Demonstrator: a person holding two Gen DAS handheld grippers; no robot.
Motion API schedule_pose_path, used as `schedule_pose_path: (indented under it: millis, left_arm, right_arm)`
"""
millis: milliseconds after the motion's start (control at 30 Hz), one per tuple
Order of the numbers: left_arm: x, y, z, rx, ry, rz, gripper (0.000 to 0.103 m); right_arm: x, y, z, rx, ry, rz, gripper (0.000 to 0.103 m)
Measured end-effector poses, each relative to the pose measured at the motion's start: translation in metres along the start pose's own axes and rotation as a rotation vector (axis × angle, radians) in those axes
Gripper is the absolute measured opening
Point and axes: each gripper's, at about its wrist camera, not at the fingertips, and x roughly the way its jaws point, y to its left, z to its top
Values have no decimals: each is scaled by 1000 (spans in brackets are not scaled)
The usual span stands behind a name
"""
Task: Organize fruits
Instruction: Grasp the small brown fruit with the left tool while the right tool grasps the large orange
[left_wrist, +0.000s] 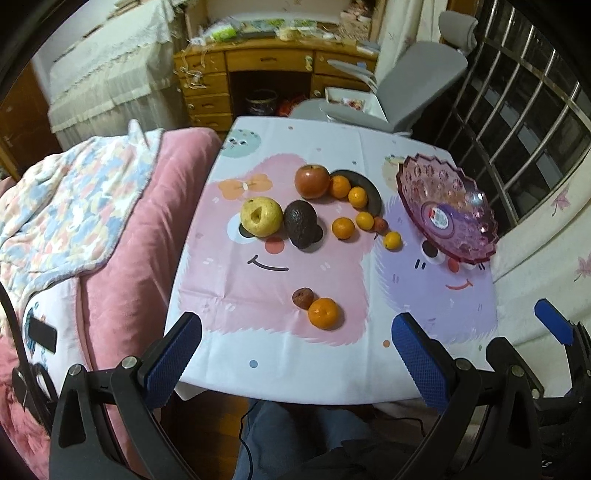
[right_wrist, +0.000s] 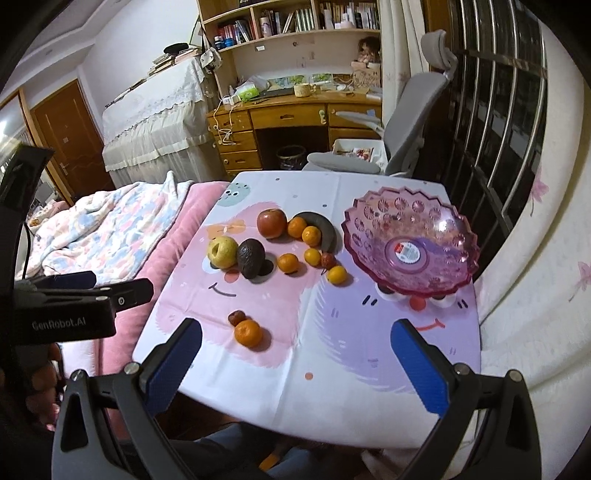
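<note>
A pink glass fruit bowl stands empty on the table's right side. Loose fruit lies to its left: a red apple, a yellow pear, a dark avocado, a blackened banana, several small oranges and a lychee. Nearer me lie an orange and a brown wrinkled fruit. My left gripper and right gripper are open and empty above the table's near edge.
The table wears a cartoon cloth. A pink bed with a blanket adjoins its left side. A grey office chair and a wooden desk stand behind. A barred window is at the right.
</note>
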Motion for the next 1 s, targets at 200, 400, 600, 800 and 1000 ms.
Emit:
schedule_pose_path:
  millis: [200,400,600,800,1000]
  left_arm:
    - [48,20,22,63,114,-51,102]
    - [105,36,37,115,232,-107,102]
    - [157,43,43,143,349,-158,102]
    - [199,43,41,151,452,-198,100]
    - [242,39,43,135,543,-208,91]
  right_arm:
    - [29,25,-3,-43,-18,-80,102]
    - [68,47,-10,-22,33,-135,102]
    - [101,64,-22,6,63,-172,101]
    - [134,73,-37,58,114,-133,90]
    - [163,81,-52,13,147,-106,84]
